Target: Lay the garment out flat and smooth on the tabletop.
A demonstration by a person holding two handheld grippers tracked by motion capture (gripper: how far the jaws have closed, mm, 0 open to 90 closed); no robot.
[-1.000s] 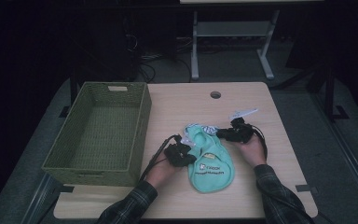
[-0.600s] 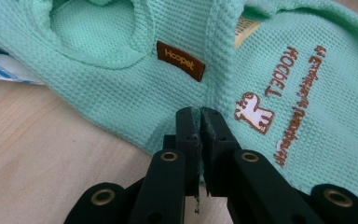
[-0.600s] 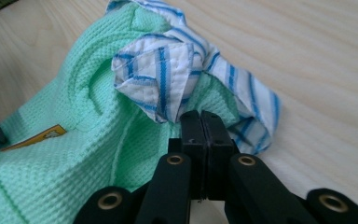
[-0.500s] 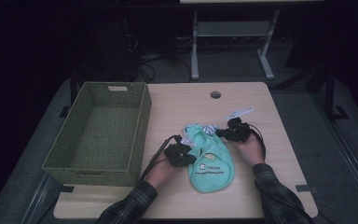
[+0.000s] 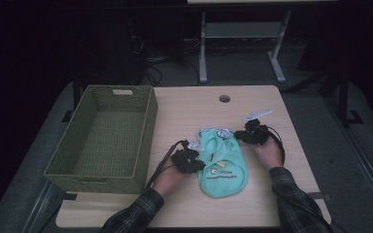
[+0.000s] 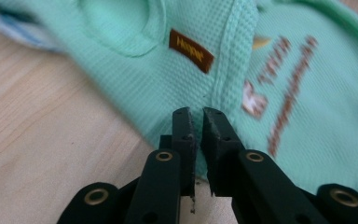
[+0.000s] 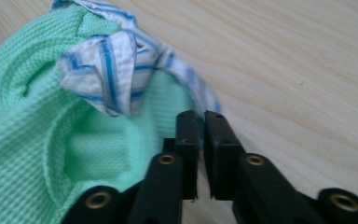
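On the wooden table (image 5: 194, 104), near its front edge and right of the green woven basket (image 5: 102, 138), your mint bib (image 5: 222, 162) lies mostly flat w/ its printed front facing up. Your left gripper (image 5: 194, 162) sits at the bib's left edge, approx. mid-length; in the left gripper view its jaws stand nearly together w/ only a thin slit between them, and the mint fabric edge (image 6: 200, 140) runs into that slit, so you're pinching the bib there. Those jaws have just been easing open a touch, fabric between them. Same view shows a small brown label (image 6: 191, 45) sewn below the neck cutout and brownish lettering (image 6: 284, 88) off to the right, blurred. Your right gripper (image 5: 240, 136) is at the bib's top right corner, by the neck end. In the right gripper view its jaws are also almost closed, just opened a bit, tips resting on the mint cloth beside the blue-striped white trim (image 7: 107, 74), which is bunched up and folded over; can't tell for sure if cloth is caught between the pads. Both your hands rest on the table, sleeves coming in from the front edge.
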